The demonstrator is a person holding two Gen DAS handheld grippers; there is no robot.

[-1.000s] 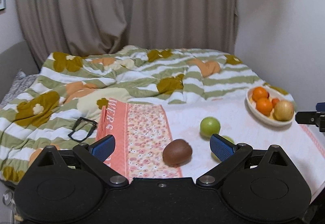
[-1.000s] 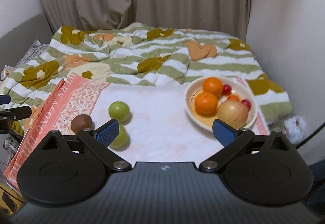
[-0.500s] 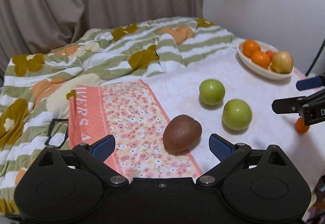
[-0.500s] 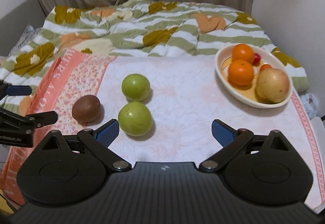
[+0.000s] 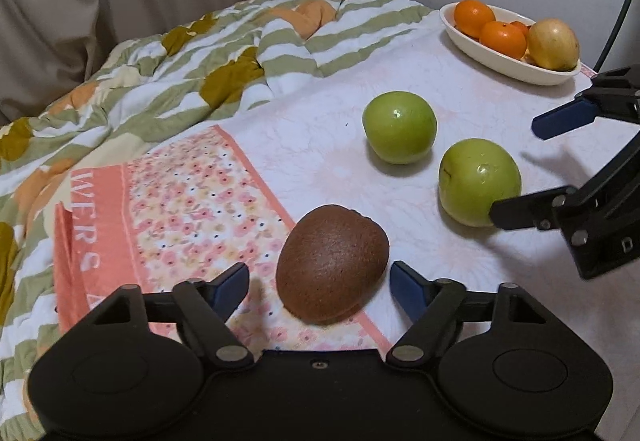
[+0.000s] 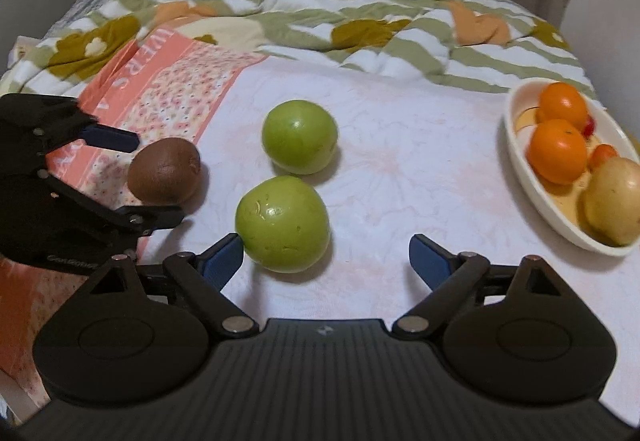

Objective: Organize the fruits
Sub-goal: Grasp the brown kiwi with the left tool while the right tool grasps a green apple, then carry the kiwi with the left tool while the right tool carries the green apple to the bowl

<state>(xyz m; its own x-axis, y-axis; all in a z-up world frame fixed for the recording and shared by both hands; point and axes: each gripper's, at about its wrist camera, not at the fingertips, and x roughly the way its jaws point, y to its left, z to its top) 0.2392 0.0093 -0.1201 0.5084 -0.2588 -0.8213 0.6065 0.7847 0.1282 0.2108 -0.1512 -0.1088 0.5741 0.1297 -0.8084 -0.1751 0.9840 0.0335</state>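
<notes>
Left gripper (image 5: 318, 283) jaws half-closed, have just been closing around the kiwi (image 5: 332, 261), which sits between the pads; a gap shows on the left side and the right pad is at its edge, so no grip yet. Right gripper (image 6: 326, 255) jaws wide open; the near apple (image 6: 282, 223) is just off its left pad, not centred. Far apple (image 6: 300, 137) is loose on the bed, and the bowl (image 6: 516, 145) at right holds 2 oranges (image 6: 558, 151), a pale apple and small red fruit.

Risks: the kiwi is egg-shaped and fuzzy, and an off-centre squeeze could squirt it forward or bruise it. The apples are smooth, waxy and round; a one-sided touch likely rolls the near one toward the far one. Soft cloth over bedding gives, so a push down sinks the fruit. The bowl is shallow and nearly full, so added fruit may roll out.
</notes>
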